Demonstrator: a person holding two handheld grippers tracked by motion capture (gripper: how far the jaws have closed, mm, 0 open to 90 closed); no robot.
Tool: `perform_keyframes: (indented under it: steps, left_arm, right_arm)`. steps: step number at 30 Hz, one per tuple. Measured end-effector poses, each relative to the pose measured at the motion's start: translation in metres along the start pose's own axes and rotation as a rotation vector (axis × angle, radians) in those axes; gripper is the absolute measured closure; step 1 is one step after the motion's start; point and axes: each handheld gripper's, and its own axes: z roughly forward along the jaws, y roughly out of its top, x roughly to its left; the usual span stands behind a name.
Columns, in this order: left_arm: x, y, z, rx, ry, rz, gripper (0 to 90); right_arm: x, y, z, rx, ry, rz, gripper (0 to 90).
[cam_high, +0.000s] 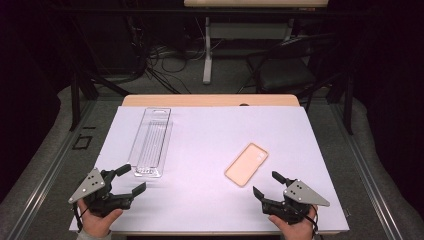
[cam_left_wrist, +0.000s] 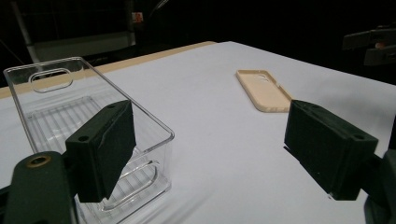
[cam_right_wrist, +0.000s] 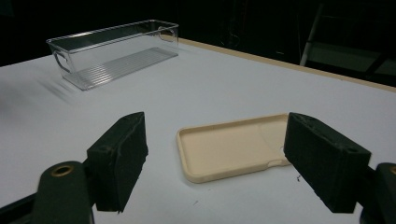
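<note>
Watching from left to right: nothing is held in either gripper, and the risks below are my judgement, not things seen.
Left gripper (cam_high: 126, 179): I have its jaws spread wide and empty, hovering just off the near short end of the clear bin (cam_high: 150, 142); in the left gripper view one pad sits in front of the bin's near wall, and I cannot tell whether it touches.
Clear bin: it stands upright on the white mat (cam_high: 200, 200), left of centre, long side running away from me. It is light and slick, so if I close on one thin wall it may skid, tip or flex out of the pads.
Gap between the things: bin and case lie well apart, so a carry across the mat leaves room for a drop.
Phone case (cam_high: 246, 164): the beige shell lies flat, open side up, right of centre, just ahead of my right gripper (cam_high: 267, 184).
Right gripper: jaws wide and empty, the case's near end between them in the right gripper view. The case sits low; a shallow pinch could slide it forward, and a steep one could drive the pads into the mat.
</note>
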Motion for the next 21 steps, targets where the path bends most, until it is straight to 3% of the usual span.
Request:
perform_keyframes:
  steps: [21]
  left_arm:
    - [-0.0003,-0.0013,0.0047,0.040,-0.009,0.006,16.6]
  right_arm:
    - [0.0014,-0.0016,0.0040,0.040,0.014,-0.011,20.8]
